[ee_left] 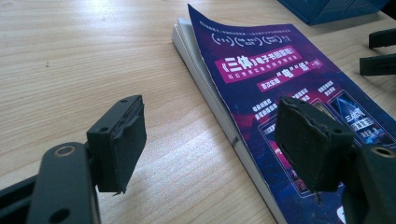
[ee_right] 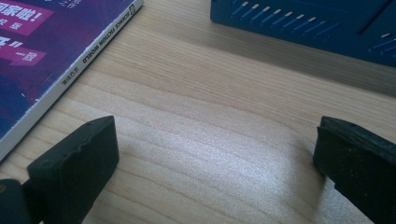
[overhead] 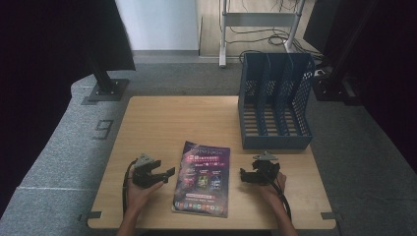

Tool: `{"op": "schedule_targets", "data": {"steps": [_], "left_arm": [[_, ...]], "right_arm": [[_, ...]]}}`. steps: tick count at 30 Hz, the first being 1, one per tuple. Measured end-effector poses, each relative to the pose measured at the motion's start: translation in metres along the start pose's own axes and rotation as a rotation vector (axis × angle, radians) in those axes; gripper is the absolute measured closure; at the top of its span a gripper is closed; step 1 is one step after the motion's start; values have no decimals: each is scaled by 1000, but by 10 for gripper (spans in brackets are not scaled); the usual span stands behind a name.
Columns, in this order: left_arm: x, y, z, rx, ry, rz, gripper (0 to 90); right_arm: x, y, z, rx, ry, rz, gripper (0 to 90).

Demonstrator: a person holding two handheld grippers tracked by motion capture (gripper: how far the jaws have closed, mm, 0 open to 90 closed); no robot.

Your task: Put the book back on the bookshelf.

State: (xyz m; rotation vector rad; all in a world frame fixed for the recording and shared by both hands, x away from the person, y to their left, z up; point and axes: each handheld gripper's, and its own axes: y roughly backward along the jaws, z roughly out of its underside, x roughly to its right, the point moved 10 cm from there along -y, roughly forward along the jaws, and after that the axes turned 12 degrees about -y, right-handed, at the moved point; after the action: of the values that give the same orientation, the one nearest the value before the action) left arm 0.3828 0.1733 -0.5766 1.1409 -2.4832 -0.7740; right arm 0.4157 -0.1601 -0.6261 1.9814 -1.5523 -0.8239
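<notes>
Wooden worktop (overhead: pixel 162 118): magazine (overhead: pixel 202 178) flat at 6 o'clock, file rack (overhead: pixel 275 101) at 2 o'clock. Left tool (overhead: pixel 167 173) and right tool (overhead: pixel 244 176) both gape empty; advise pinching opposite cover edges squarely.

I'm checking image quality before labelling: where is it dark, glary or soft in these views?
High view: corners and sides fall into near black, the table is evenly lit and the magazine cover reads dim. Left gripper view: the magazine's print is sharp, the near tongs slightly soft. Right gripper view: a pale sheen lies on the wood between the tongs, and the blue file rack casts a soft shadow.
</notes>
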Motion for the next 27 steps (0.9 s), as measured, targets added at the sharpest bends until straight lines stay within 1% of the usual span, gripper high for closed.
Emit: {"op": "schedule_targets", "data": {"steps": [1, 4, 5, 8, 9, 10, 11, 14, 18, 23, 27], "left_arm": [[0, 0, 0, 0, 1, 1, 253], [1, -1, 1, -3, -1, 4, 253], [3, -1, 0, -3, -2, 7, 253], [6, -2, 0, -6, -8, 12, 254], [6, -2, 0, -6, -8, 12, 253], [7, -3, -1, -6, -10, 15, 253], [7, -3, -1, -7, -11, 15, 253], [7, -4, 0, -11, -14, 15, 253], [7, -5, 0, -11, -9, 13, 253], [8, -5, 0, -12, -16, 14, 253], [8, -5, 0, -11, -13, 13, 253]], "right_arm": [[0, 1, 0, 2, -5, 4, 31], [-1, 2, -1, 10, 9, 10, 57], [-4, 5, -1, 12, 29, 14, 71], [-8, 8, 0, 8, 20, -12, 83], [-8, 8, 0, 8, 20, -12, 83], [-11, 10, -1, 13, 10, -38, 92], [-12, 12, -1, 15, 5, -49, 97], [-13, 15, -4, 31, 6, -55, 110], [-17, 20, -6, 51, 1, -81, 126], [-29, 27, -10, 70, 1, -122, 128], [-37, 30, -12, 77, 3, -152, 129]]}}
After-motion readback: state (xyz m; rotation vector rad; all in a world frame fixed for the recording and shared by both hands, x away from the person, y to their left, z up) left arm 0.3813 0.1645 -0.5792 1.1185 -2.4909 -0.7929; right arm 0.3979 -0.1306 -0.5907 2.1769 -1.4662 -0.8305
